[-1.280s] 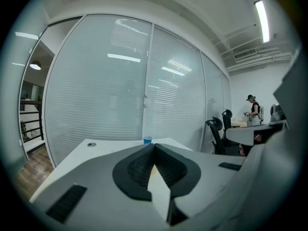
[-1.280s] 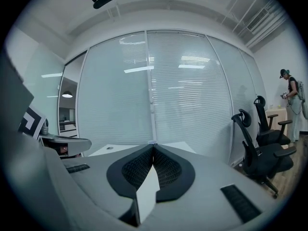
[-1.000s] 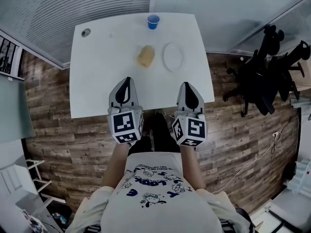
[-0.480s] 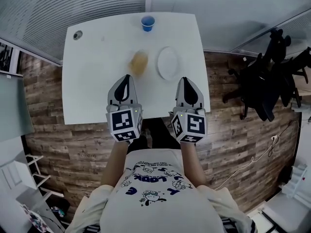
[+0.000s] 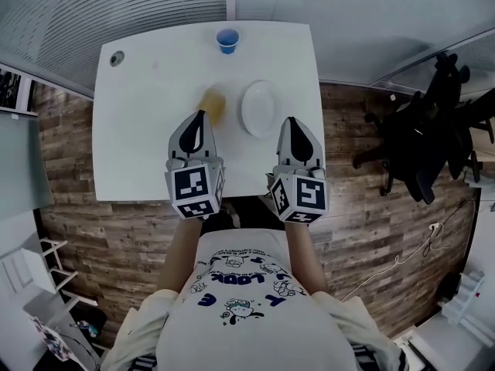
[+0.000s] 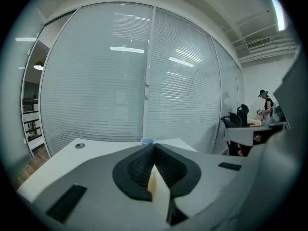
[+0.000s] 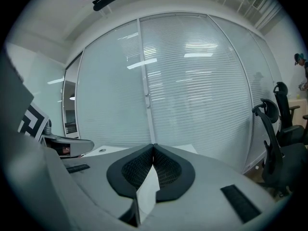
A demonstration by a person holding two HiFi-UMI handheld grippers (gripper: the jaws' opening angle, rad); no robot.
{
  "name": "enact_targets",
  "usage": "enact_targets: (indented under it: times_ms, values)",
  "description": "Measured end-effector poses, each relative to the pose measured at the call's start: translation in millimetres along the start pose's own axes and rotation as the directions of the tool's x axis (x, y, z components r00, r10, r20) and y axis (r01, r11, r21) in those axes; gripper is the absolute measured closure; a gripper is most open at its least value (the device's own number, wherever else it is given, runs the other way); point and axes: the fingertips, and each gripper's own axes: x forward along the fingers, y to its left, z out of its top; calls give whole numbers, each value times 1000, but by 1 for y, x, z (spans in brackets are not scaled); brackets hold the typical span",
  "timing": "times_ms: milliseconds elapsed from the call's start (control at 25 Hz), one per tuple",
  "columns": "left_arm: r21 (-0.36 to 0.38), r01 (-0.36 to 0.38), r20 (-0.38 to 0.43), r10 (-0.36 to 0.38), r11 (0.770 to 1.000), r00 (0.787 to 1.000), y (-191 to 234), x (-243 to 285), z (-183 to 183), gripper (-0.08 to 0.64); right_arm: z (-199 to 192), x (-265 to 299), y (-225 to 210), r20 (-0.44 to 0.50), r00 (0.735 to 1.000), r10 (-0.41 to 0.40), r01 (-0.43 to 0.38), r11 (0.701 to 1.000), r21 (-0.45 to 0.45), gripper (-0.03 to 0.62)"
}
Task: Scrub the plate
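A round white plate [image 5: 259, 108] lies on the white table [image 5: 139, 145], with a yellowish sponge [image 5: 213, 103] just to its left. My left gripper [image 5: 200, 115] hangs over the table with its tip at the sponge's near edge; its jaws are shut and hold nothing [image 6: 153, 145]. My right gripper [image 5: 291, 120] is over the near right of the table, a little short of the plate and to its right. Its jaws meet at the tips with nothing between them [image 7: 153, 146]. Plate and sponge are hidden behind the jaws in both gripper views.
A blue cup [image 5: 227, 39] stands at the table's far edge, also in the left gripper view as the cup [image 6: 147, 141]. A cable hole [image 5: 117, 58] marks the far left corner. Glass walls with blinds stand behind. Black office chairs [image 5: 421, 130] are at the right on the wood floor.
Both grippers have moved forward from the table's near edge to over the table. The left tip now reaches the sponge and the right tip nears the plate.
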Motion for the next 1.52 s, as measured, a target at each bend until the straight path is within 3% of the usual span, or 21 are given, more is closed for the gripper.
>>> enact_targets:
  times_ms: [400, 920, 1360, 1520]
  values:
    - [-39, -42, -13, 42, 998, 999, -6, 26, 4, 544, 2, 29, -13, -12, 999, 50, -50, 999, -5, 560]
    - [-6, -101, -128, 99, 995, 987, 13, 32, -28, 542, -32, 54, -3, -108, 989, 100, -96, 995, 36, 560]
    - [41, -6, -236, 16, 999, 972, 17, 57, -59, 388, -54, 64, 9, -173, 982, 77, -70, 997, 42, 560]
    - [39, 10, -285, 1, 999, 959, 19, 66, -72, 382, -58, 68, 9, -190, 980, 59, -54, 998, 35, 560]
